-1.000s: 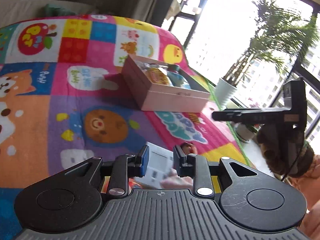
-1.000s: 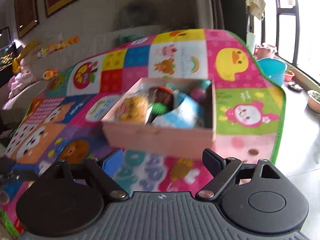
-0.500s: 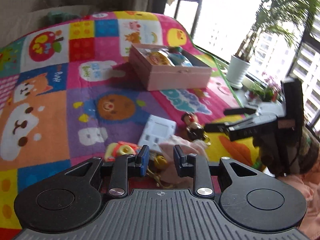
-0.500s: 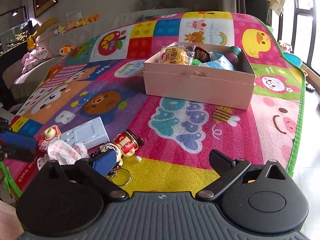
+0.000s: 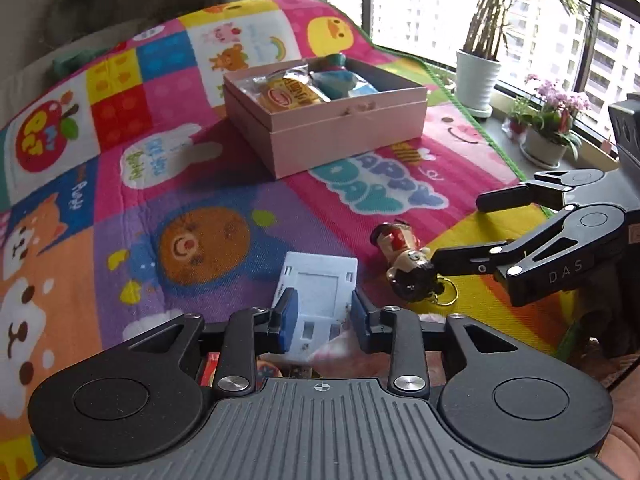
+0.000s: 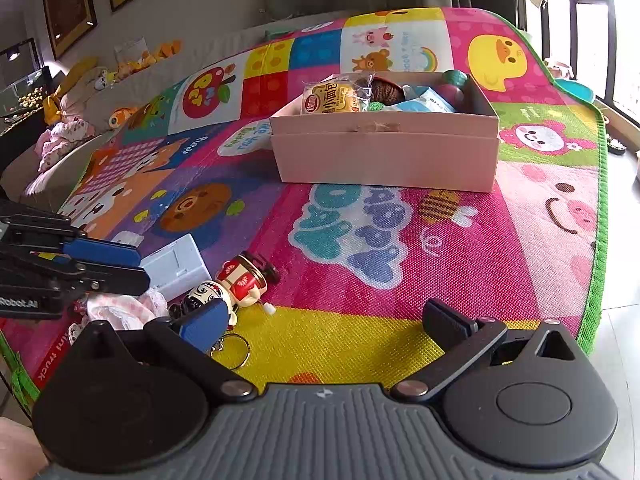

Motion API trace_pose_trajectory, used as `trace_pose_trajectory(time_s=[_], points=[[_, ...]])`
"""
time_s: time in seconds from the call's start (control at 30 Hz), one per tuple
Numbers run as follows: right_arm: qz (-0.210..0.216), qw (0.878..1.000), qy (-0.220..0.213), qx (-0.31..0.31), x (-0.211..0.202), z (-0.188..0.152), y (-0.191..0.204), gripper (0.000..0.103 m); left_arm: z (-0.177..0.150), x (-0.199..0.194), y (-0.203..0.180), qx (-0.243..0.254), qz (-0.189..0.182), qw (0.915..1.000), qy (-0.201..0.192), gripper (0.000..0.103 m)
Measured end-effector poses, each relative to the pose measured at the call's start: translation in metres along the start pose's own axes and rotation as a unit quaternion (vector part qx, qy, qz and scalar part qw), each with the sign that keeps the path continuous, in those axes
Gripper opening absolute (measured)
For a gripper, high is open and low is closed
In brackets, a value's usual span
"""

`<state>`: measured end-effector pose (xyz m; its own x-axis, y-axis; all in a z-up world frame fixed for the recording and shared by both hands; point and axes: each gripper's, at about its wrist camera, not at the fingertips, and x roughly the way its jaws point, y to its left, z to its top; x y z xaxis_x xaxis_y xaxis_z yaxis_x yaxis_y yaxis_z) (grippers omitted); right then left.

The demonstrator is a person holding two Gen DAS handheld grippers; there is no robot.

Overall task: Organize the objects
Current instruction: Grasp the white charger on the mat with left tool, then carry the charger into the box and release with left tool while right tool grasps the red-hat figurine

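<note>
Pink box point(image 6: 384, 160) at 12 o'clock is holding snacks already; doll point(image 6: 236, 284), white case point(image 5: 316, 292), cloth remaining; right gripper point(image 6: 320, 324) spread wide, left gripper point(image 5: 322, 320) part-open, both empty.

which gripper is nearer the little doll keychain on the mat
Right. The right gripper has one fingertip at the doll keychain, jaws open. The left gripper hangs off to its side, over the white plastic piece.
</note>
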<state>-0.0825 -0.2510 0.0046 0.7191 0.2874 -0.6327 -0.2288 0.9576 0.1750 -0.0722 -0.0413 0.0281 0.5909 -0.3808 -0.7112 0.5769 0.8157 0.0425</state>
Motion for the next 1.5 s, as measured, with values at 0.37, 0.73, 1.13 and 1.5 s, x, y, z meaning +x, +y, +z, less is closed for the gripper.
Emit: trace_pose_trajectory(time_s=[0.37, 0.73, 1.13, 1.5], points=[[-0.002, 1.0, 0.0, -0.003, 0.0, -0.001, 0.001, 0.103, -0.002, 0.014, 0.007, 0.033, 0.101, 0.9942, -0.017, 0.04], [-0.005, 1.0, 0.003, -0.011, 0.002, -0.001, 0.004, 0.103, 0.002, 0.013, 0.061, -0.119, 0.095, 0.9874, -0.041, 0.041], [-0.007, 1.0, 0.004, -0.016, 0.003, -0.001, 0.005, 0.103, -0.004, 0.028, 0.078, -0.142, 0.104, 0.9843, -0.017, 0.055], [0.005, 1.0, -0.002, -0.014, -0.001, 0.001, 0.004, 0.103, -0.002, 0.013, 0.084, -0.192, 0.063, 0.9788, -0.033, 0.053]])
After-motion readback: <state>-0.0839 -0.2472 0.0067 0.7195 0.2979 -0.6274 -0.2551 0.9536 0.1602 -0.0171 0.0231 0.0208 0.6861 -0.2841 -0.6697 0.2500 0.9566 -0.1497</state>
